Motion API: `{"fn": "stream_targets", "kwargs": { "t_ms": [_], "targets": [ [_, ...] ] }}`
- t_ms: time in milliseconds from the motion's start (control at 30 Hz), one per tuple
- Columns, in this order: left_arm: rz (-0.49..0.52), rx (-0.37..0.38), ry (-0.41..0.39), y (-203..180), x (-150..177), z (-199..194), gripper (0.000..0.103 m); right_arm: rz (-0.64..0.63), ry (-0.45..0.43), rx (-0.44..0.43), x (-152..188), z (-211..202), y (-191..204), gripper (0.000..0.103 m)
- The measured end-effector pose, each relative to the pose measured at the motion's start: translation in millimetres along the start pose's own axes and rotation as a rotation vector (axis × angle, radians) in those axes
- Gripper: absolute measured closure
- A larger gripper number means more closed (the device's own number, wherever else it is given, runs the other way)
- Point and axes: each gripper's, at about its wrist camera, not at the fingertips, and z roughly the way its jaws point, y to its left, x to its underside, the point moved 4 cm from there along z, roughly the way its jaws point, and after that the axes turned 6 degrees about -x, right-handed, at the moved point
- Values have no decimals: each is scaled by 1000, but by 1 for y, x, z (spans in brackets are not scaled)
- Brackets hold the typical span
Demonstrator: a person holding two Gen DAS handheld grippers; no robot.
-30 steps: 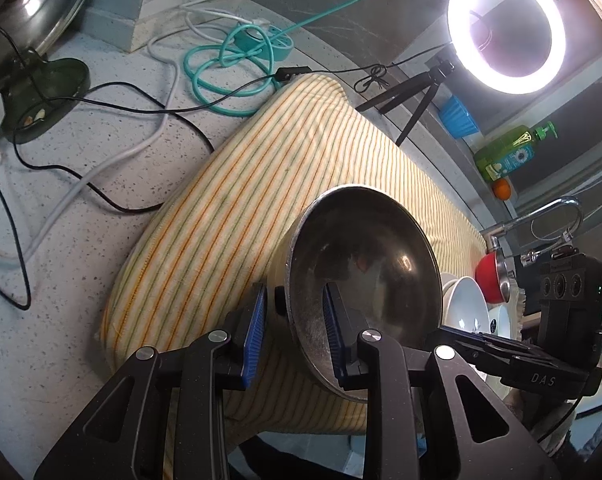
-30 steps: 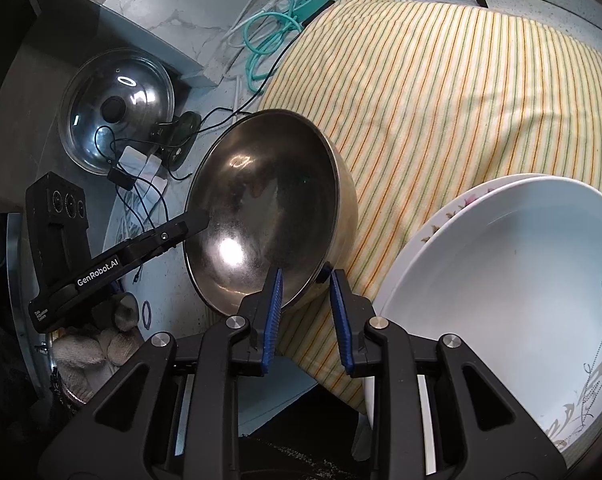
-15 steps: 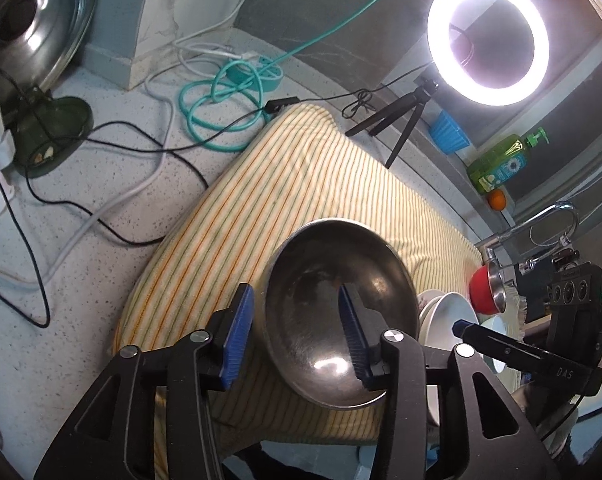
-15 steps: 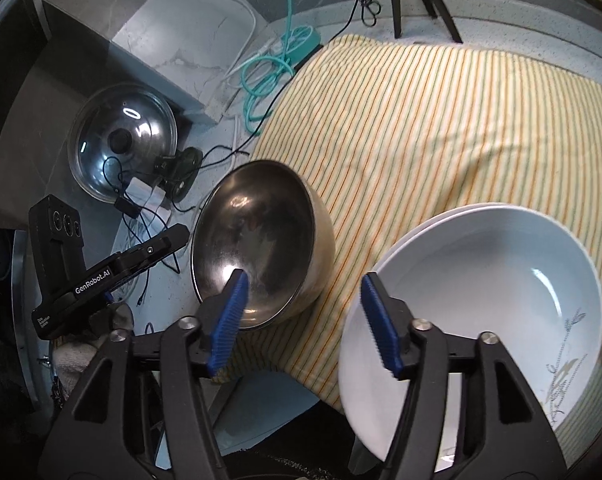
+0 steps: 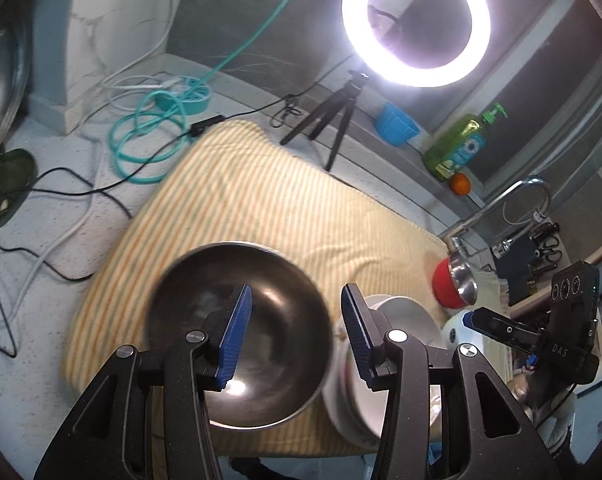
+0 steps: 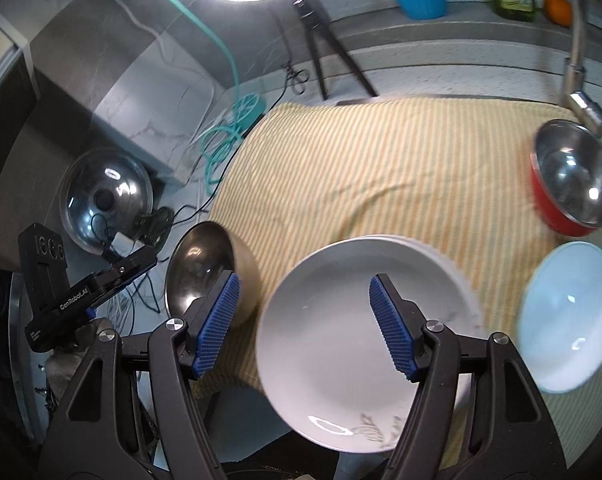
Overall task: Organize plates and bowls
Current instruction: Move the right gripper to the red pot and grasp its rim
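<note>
Steel bowl (image 5: pixel 241 332) motion-blurred; pale blue bowl (image 6: pixel 565 316) smeared.

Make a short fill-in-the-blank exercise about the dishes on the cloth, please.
1. The steel bowl rests on a ____ cloth.
2. The bowl with the steel inside is ____ outside.
3. The white plates lie ____ the steel bowl and the pale blue bowl.

Missing words: striped; red; between
</note>
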Motion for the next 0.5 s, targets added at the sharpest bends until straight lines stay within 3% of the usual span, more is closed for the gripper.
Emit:
{"fn": "stream_targets", "kwargs": {
  "t_ms": [500],
  "targets": [
    [175,160,60,-120,4,46,58,85,-153,190,-20,-84,-112,33]
  ]
}}
